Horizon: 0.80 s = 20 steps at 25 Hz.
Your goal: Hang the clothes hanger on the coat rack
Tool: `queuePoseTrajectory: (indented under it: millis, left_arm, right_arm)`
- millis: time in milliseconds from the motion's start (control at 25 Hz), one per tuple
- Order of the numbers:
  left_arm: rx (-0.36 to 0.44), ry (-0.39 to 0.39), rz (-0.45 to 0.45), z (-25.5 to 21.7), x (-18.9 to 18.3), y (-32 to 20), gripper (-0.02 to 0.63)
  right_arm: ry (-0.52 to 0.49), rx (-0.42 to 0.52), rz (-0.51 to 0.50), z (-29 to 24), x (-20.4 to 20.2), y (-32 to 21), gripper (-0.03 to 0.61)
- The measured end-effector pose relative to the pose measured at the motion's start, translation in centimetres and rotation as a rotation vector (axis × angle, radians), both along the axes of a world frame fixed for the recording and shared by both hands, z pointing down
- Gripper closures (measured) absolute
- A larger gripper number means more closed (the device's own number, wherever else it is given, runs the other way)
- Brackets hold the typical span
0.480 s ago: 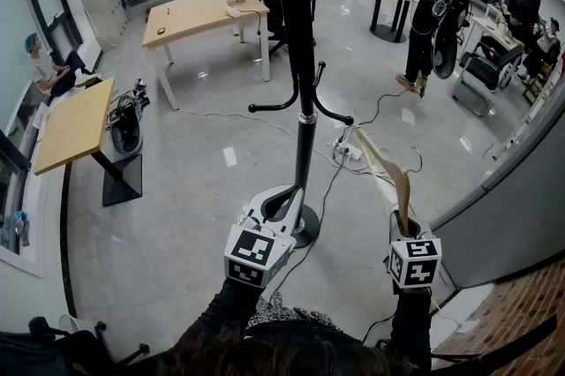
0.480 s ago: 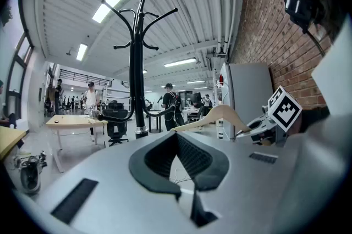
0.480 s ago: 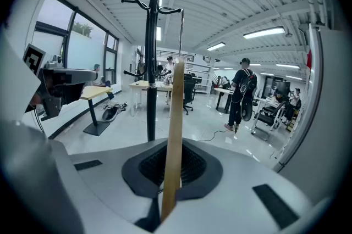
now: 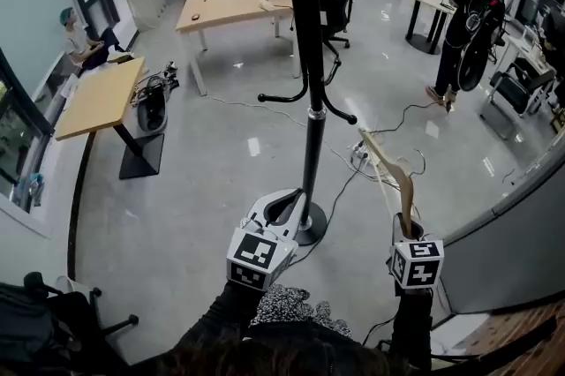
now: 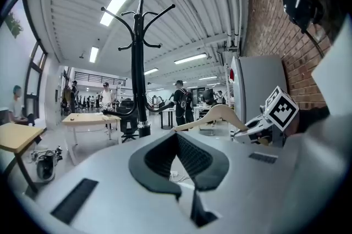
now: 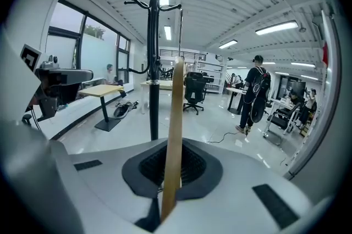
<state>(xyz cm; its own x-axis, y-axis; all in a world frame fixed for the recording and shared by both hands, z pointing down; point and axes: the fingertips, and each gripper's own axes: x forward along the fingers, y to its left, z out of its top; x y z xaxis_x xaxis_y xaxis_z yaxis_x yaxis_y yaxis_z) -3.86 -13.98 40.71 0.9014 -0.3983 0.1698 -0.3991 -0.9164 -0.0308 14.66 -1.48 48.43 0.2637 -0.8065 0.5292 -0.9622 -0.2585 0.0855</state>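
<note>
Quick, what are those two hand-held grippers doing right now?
Left hand-held gripper: closed, holding nothing.
Right hand-held gripper: closed on the pale wooden clothes hanger.

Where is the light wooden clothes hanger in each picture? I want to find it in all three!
Head view: the light wooden clothes hanger sticks up from the right gripper, lower right.
Left gripper view: a pale arch right of centre.
Right gripper view: an upright strip in the middle, clamped between the jaws.
Shared landmark: the tall black coat rack.
</note>
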Motion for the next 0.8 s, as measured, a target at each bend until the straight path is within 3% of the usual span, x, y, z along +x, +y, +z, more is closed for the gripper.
queuePoseTrajectory:
  millis: [400, 800]
  left_arm:
    - [0.006, 0.001, -0.058, 0.1, 0.8, -2.6, 0.606]
    - [0.008, 0.001, -0.073, -0.6, 3.2, -9.6, 0.607]
  right_arm:
    - [0.006, -0.01, -0.068, 0.5, 0.9, -3.1, 0.569]
    - [0.006, -0.016, -0.067, -0.3, 4.1, -8.9, 0.569]
